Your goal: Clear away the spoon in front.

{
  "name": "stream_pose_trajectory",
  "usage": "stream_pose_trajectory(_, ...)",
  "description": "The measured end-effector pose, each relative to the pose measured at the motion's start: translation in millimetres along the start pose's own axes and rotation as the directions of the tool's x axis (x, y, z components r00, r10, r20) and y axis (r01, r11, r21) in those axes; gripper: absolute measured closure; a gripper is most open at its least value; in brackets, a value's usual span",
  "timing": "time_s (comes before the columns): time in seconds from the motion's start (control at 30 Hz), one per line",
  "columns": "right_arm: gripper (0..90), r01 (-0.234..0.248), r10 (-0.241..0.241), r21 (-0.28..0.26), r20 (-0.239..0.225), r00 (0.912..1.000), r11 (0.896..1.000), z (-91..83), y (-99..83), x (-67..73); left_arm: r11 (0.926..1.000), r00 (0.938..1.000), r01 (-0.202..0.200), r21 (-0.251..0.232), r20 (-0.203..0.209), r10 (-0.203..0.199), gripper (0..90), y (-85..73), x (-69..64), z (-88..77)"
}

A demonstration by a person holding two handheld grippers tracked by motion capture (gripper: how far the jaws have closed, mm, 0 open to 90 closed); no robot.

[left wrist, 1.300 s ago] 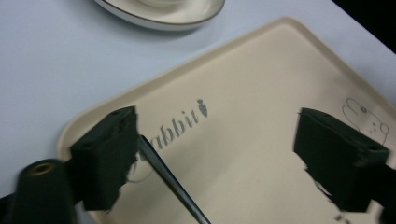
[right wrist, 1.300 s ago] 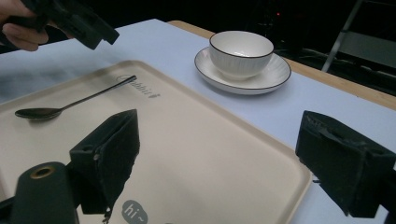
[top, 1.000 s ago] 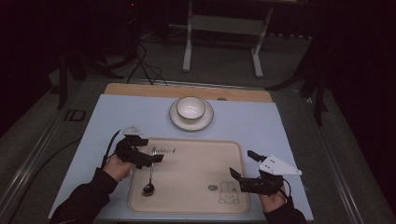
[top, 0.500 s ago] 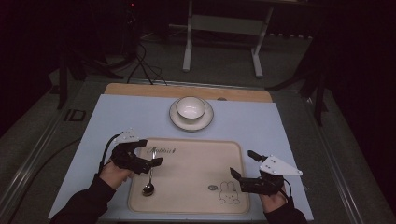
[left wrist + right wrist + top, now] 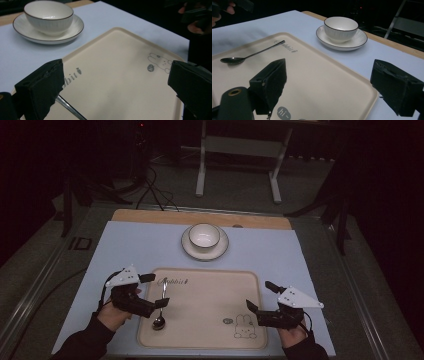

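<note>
A dark metal spoon (image 5: 159, 319) lies on the left part of a beige tray (image 5: 210, 295), bowl end toward me. My left gripper (image 5: 154, 290) hovers open over the spoon's handle. In the left gripper view the handle (image 5: 70, 110) pokes out from under one jaw of the left gripper (image 5: 116, 86). My right gripper (image 5: 262, 296) stands open over the tray's right side with nothing between its jaws. In the right gripper view the spoon (image 5: 249, 55) lies beyond my right gripper (image 5: 334, 85). A white bowl (image 5: 204, 235) sits on a saucer (image 5: 220, 251) behind the tray.
The tray rests on a pale blue mat (image 5: 125, 250) over a wooden table (image 5: 150, 215). A rabbit drawing (image 5: 243, 326) marks the tray's near right corner. Past the table's far edge stand a metal frame (image 5: 237, 150) and cables (image 5: 150, 190) on a dark floor.
My left gripper has drawn back a little toward the near left. The spoon, the bowl and the right gripper have stayed where they were.
</note>
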State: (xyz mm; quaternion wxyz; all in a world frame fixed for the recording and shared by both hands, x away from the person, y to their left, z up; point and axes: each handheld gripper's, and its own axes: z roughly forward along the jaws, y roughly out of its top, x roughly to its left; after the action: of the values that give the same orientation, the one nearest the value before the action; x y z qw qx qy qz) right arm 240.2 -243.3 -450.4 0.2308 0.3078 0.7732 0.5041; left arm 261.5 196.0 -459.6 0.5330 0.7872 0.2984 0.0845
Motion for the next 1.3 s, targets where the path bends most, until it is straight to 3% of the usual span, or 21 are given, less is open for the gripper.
stream_pose_trajectory(0.13,13.5,0.0,0.0,0.002,0.001,1.0,1.0,0.4,0.0,0.3,0.9996,0.9985,-0.015,-0.026,0.053,0.016,1.1,-2.4,-5.0,-5.1)
stream_pose_trajectory(0.27,13.5,0.001,-0.001,0.001,0.004,1.0,1.0,-0.4,0.2,1.0,0.9982,0.9961,-0.041,-0.044,0.076,0.044,1.1,-3.7,-10.7,-8.7)
stream_pose_trajectory(0.6,13.5,0.001,-0.001,-0.001,0.001,1.0,1.0,0.0,0.3,1.6,0.9942,0.9966,-0.072,-0.08,0.034,0.075,1.1,-13.1,-11.8,-16.2)
stream_pose_trajectory(0.77,13.7,0.003,-0.003,-0.001,0.008,1.0,1.0,-0.2,0.2,1.6,0.9956,0.9983,-0.055,-0.077,0.018,0.056,1.1,-19.2,-10.5,-14.0)
stream_pose_trajectory(0.97,13.7,0.01,-0.01,-0.002,0.007,0.9999,1.0,0.0,-0.1,1.9,0.9961,0.9981,-0.06,-0.065,0.011,0.061,1.1,-23.6,-10.0,-8.4)
stream_pose_trajectory(1.3,13.7,0.012,-0.012,0.007,-0.004,0.9999,1.0,2.4,-1.1,1.5,0.9972,0.9987,-0.042,-0.062,-0.033,0.04,1.1,-33.0,-0.2,0.8)
